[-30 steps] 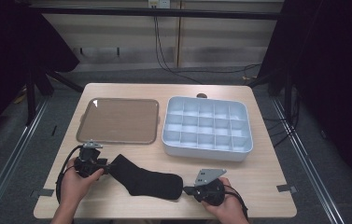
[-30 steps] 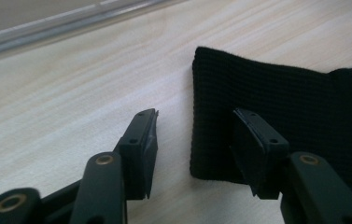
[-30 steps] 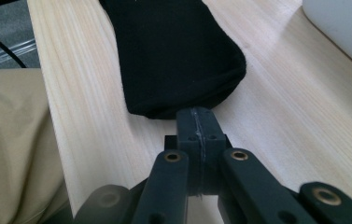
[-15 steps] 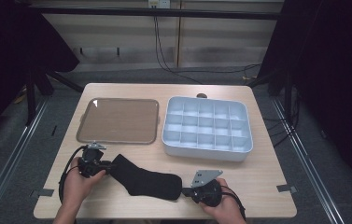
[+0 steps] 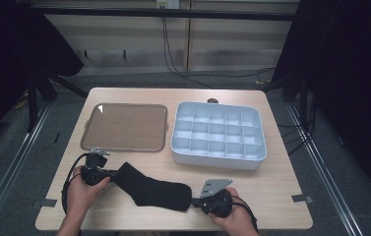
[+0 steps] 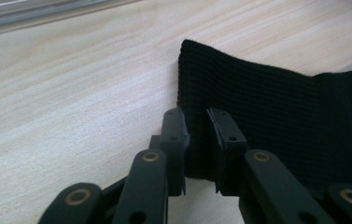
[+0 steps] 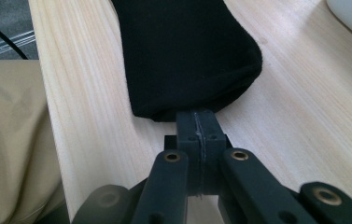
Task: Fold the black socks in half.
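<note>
A black sock (image 5: 151,189) lies flat along the front of the wooden table, cuff to the left and toe to the right. My left gripper (image 5: 111,173) is at the cuff; in the left gripper view its jaws (image 6: 197,126) stand close together, shut on the ribbed edge of the sock (image 6: 267,102). My right gripper (image 5: 195,201) is at the toe end. In the right gripper view its jaws (image 7: 196,114) are pressed together, with their tips at the rim of the sock's toe (image 7: 187,56).
A shallow brown tray (image 5: 124,127) lies at the back left. To its right stands a white box with several compartments (image 5: 217,160). The table's front edge runs just behind both hands, and beige trousers (image 7: 10,140) show beyond it.
The right gripper has edged slightly left, in against the toe. The left gripper and the sock have barely moved.
</note>
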Available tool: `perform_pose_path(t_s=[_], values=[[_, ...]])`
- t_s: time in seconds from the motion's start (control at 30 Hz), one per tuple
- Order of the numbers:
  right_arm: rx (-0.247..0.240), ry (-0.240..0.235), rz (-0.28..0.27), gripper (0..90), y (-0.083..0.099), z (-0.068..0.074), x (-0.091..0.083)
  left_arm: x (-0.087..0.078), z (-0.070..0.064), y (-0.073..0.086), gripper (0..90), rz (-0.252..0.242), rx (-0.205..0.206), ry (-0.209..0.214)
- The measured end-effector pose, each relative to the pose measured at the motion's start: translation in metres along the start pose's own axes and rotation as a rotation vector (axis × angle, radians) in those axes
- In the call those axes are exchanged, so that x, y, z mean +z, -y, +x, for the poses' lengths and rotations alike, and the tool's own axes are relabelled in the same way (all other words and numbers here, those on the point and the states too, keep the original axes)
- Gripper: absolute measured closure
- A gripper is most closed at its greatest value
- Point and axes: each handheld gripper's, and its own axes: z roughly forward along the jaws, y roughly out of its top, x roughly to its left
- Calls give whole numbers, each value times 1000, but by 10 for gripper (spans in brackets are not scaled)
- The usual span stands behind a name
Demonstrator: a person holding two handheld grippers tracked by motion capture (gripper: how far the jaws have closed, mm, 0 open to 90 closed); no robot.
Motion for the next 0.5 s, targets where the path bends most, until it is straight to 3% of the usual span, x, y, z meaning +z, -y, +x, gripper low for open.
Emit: perform_pose_path(t_s=[0.5], values=[[4,4,0,900,-1,1,1,-17,-6,-7,816,-36,-2,41]])
